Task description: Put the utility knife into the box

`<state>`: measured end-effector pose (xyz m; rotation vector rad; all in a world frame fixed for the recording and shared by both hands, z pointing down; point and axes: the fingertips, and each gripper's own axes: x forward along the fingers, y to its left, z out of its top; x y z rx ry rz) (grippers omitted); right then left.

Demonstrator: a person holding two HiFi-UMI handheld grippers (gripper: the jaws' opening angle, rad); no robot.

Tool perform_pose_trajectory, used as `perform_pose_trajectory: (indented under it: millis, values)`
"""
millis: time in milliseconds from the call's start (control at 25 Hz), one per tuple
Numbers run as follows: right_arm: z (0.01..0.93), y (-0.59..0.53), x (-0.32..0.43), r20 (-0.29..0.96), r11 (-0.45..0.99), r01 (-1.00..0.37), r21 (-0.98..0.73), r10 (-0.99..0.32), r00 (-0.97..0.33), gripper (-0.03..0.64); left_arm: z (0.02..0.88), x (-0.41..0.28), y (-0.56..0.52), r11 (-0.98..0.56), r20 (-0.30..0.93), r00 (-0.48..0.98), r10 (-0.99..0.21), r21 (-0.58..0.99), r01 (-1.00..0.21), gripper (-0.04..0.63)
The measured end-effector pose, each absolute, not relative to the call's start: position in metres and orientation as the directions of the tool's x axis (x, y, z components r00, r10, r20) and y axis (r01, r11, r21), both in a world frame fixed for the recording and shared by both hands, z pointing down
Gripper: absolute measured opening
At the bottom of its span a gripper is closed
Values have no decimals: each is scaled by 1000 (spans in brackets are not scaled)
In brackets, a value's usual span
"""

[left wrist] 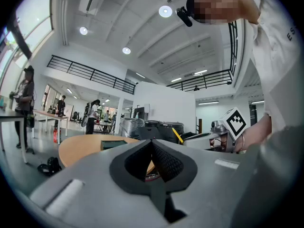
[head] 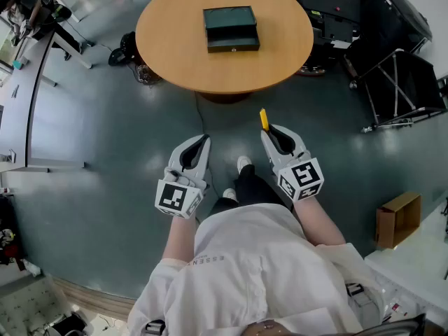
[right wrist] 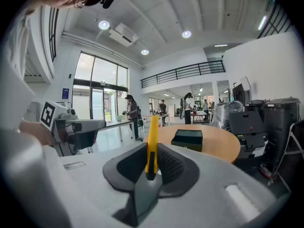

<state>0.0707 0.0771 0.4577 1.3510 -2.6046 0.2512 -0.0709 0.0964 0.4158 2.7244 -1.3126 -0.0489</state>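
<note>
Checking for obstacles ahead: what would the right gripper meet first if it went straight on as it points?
The right gripper, holding the utility knife, would likely meet the near edge of the round table first; only floor lies between. Depth is unclear.

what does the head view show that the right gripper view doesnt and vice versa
Only the head view: a brown cardboard box on the floor and the person's white shoes. Only the right gripper view: round ceiling lights and people at far tables. Both: the round wooden table, the dark green box on it, and the yellow utility knife clamped in the right gripper.
</note>
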Motion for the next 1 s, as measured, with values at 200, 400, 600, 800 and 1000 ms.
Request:
perform_pose_trajectory:
  millis: [200, 400, 600, 800, 1000]
  values:
    - [467, 40, 75, 254, 574, -815, -80, -779, -574, 54, 428, -69, 64, -605, 36, 613, -789, 126, -786, 11]
    - [469, -18, 77, 254, 591, -800, -99, -763, -595, 54, 430, -70, 11, -582, 45, 590, -807, 112, -805, 11]
    - [470, -91, 81, 248, 611, -785, -100, -749, -615, 54, 428, -63, -65, -571, 40, 577, -816, 102, -814, 11]
    - [458, -160, 93, 223, 640, -758, -125, -726, -650, 54, 420, -41, -132, -591, 53, 594, -803, 62, -804, 11]
    - [450, -218, 105, 223, 648, -755, -99, -725, -651, 54, 417, -30, -178, -584, 52, 587, -808, 57, -809, 11]
